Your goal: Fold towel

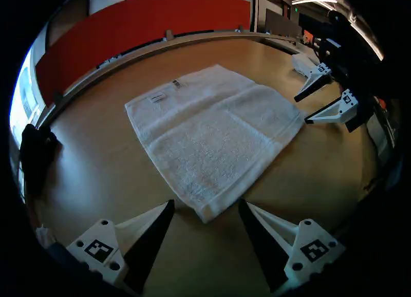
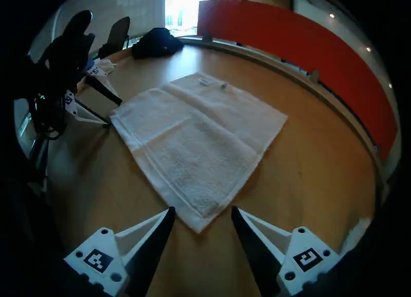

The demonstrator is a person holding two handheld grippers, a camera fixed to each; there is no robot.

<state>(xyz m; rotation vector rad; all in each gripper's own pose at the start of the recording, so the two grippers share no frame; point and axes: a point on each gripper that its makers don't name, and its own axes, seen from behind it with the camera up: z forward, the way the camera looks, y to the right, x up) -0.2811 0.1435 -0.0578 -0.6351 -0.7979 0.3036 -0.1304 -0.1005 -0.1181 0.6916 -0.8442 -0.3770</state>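
White terry towel [image 1: 213, 137] lies flat, tags [image 1: 156, 97] illegible. Left gripper [image 1: 205, 201] and right gripper [image 2: 203, 208] gape, each straddling a towel corner.

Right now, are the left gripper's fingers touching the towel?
Apart. The left gripper view shows bare table between the towel corner and both open fingers.

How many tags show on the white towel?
2, both near the white towel's far edge: a larger tag and a smaller tag beside it. Others may hide beneath its folded layers.
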